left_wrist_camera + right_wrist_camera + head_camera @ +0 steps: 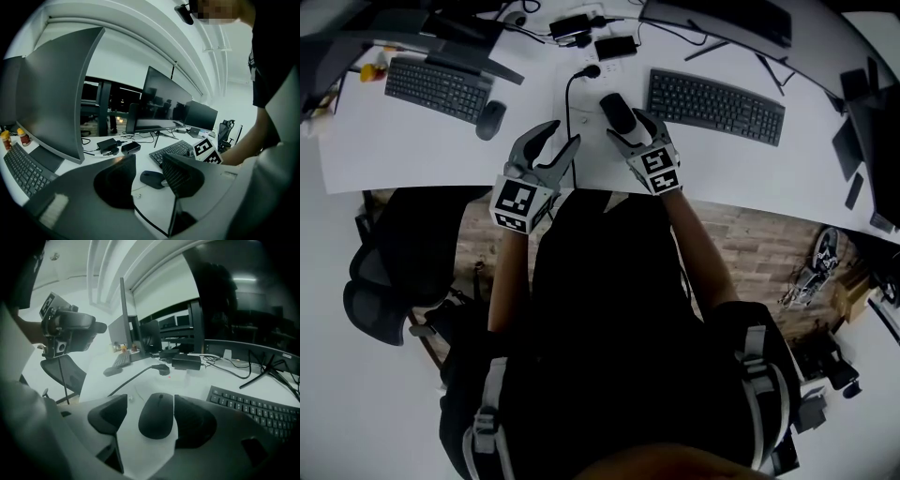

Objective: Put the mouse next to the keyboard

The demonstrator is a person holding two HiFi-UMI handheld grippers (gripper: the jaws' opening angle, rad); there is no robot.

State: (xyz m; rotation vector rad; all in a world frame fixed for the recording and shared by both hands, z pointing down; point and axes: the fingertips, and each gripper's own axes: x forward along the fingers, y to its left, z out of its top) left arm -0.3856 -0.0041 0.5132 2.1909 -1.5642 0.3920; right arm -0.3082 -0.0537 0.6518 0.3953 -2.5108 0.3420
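Observation:
A black mouse (616,111) lies on the white desk (412,150), just left of a black keyboard (715,105). My right gripper (630,127) straddles the mouse's near end. In the right gripper view the mouse (157,416) rests flat between the jaws: the right pad (190,420) sits against its side, while a strip of desk shows between it and the left pad (112,414). That gripper is open. My left gripper (562,136) hovers open and empty to the left of the mouse (152,179), over a black cable (569,94).
A second keyboard (438,89) and another mouse (490,119) lie at the far left. Power bricks (616,47) and cables sit behind, under the monitors (722,17). The desk's front edge runs just below both grippers. A black chair (403,262) stands left of the person.

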